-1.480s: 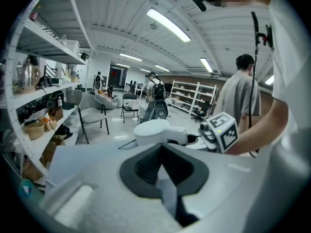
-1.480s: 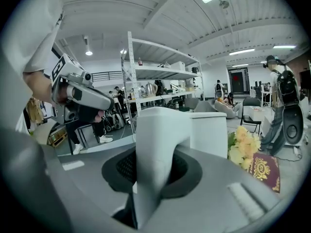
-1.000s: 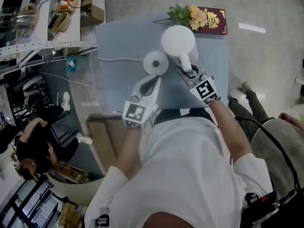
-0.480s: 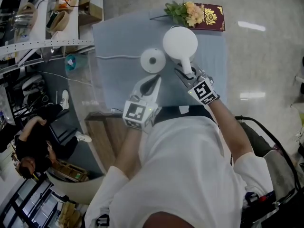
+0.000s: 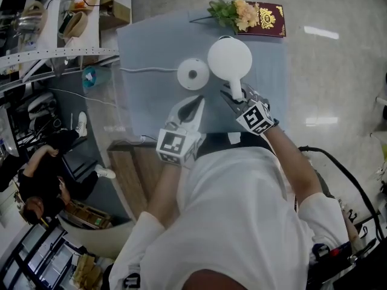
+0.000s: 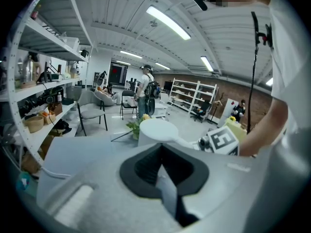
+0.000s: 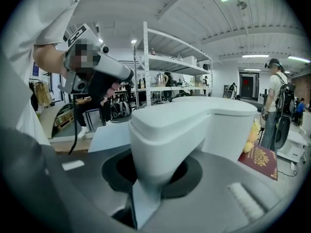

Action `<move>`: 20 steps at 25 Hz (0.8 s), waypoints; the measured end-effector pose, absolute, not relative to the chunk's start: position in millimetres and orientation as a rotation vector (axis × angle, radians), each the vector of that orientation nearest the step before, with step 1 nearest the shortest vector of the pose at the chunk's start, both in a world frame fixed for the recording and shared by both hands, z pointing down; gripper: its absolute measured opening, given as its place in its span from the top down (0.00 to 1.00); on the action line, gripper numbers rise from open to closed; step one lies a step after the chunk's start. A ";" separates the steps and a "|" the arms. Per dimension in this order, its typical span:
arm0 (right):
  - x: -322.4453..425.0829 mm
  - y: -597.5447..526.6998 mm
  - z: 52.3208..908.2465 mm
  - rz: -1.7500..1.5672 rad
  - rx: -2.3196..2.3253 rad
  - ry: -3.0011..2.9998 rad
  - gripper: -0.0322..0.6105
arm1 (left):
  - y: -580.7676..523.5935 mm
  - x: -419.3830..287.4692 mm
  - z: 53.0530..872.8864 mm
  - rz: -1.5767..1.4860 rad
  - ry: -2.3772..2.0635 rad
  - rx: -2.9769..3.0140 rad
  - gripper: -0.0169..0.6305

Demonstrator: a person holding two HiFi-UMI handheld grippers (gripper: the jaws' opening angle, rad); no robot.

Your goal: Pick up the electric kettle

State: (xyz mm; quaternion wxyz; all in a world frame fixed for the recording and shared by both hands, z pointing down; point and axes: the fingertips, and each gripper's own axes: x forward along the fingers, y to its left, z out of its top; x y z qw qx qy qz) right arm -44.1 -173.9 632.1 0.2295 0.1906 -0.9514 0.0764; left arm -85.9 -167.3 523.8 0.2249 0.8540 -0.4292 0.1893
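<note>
The right claw [image 5: 237,95] is clamped on the handle [image 7: 163,140] of the electric kettle [image 5: 230,58], its jaws pinching the handle's near end, and the right forearm [image 5: 289,159] reaches toward the kettle. The left claw [image 5: 195,103] hangs near the kettle on its left, jaws pressed together with nothing between them, the left forearm [image 5: 162,192] angled toward the kettle too
</note>
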 end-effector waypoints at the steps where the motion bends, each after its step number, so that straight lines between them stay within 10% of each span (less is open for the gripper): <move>1: -44.4 -172.7 633.5 0.204 0.516 -2.617 0.82 | -167.0 -86.4 524.0 0.522 -1.187 2.354 0.97; 20: -39.9 -152.1 650.2 0.173 0.389 -2.604 0.72 | -137.3 -82.6 523.2 0.491 -1.296 2.316 0.97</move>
